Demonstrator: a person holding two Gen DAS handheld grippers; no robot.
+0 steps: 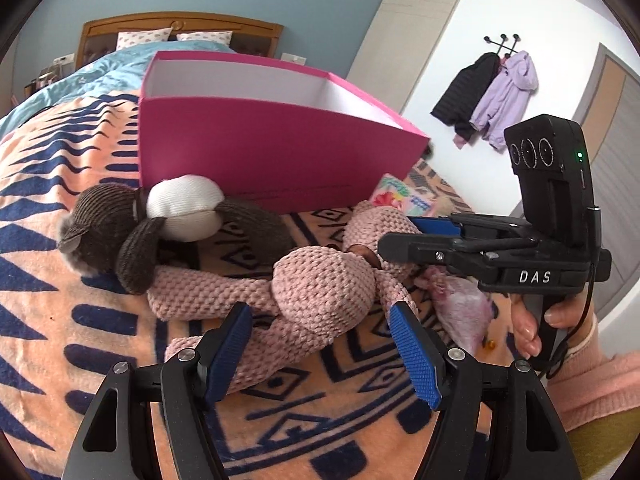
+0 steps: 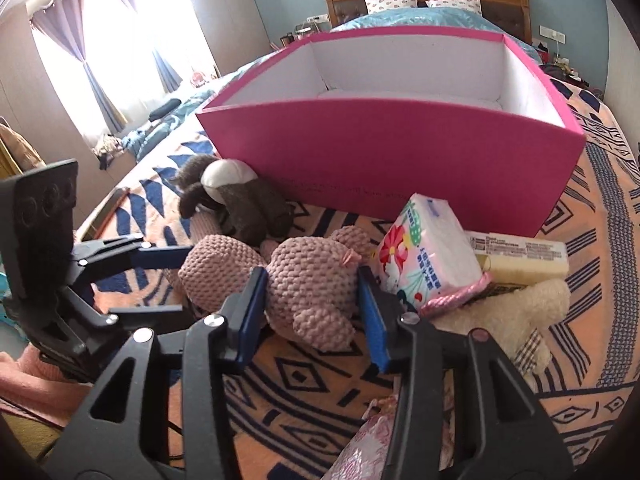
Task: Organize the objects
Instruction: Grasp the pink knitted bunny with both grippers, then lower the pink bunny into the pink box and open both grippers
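**A:** Right gripper (image 2: 312, 276) closed across the pink chunky-knit plush toy (image 2: 320, 320), one blue pad on each flank. Enough of a hold to lift?

**B:** Probably, though soft stuffing gives. Squeeze through the thick round part between the pads, not the thin limb trailing away toward the other tool. Check for sag before carrying.

**A:** And the left gripper (image 1: 320, 308)?

**B:** Wide apart, clamped on nothing, straddling a long knitted limb of the same toy. Best left slack or used only to steady the tail end. No pulling against the right, or the toy stretches between the two.

**A:** Route to the open magenta cardboard box with the white lining (image 2: 400, 152)?

**B:** Straight ahead of the right fingertips, beyond the toy. Raise first, high enough to clear the near wall, then forward and over the rim. Release only above the white floor.

**A:** Hazards close by?

**B:** Flower-printed tissue packet (image 2: 420, 264) touching the outer face of the right-hand pad, so lift vertically to avoid dragging it. Brown corduroy plush with the white muzzle (image 1: 104, 228) ahead and left of the left tool, lying over one pink limb. Expect a snag there and go slowly.
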